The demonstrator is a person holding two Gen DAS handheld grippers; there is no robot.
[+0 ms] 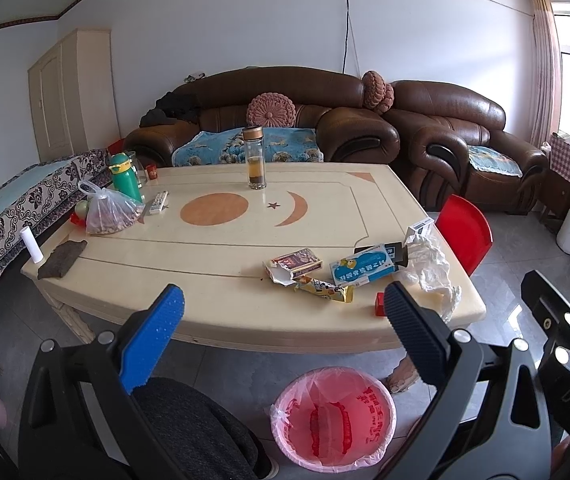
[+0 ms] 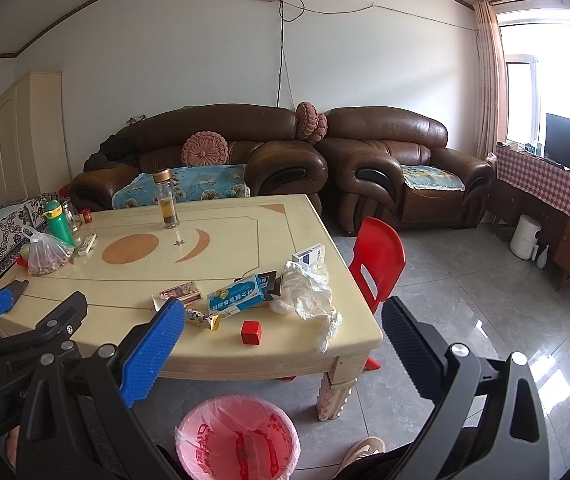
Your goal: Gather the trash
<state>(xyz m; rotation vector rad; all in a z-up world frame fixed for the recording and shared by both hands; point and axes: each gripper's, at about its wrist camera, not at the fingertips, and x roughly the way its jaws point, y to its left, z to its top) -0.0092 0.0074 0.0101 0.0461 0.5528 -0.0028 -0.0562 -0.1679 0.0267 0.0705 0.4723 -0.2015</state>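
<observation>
Trash lies on the near right part of the cream table [image 1: 205,264]: a torn brown box [image 1: 295,263], a yellow snack wrapper [image 1: 325,290], a blue and white box [image 1: 363,268], crumpled white tissue [image 1: 433,268], a small white box [image 1: 419,227] and a red cube [image 2: 251,333]. A pink-lined bin [image 1: 333,416] stands on the floor in front of the table and shows in the right wrist view too [image 2: 237,438]. My left gripper [image 1: 285,312] is open and empty above the table's near edge. My right gripper [image 2: 285,324] is open and empty, near the table's front right corner.
On the table's far side stand a glass tea bottle [image 1: 255,160], a green flask [image 1: 125,178], a plastic bag of food [image 1: 111,212], a remote [image 1: 157,203] and a dark cloth [image 1: 63,259]. A red chair [image 2: 379,258] stands at the right; brown sofas [image 1: 269,120] behind.
</observation>
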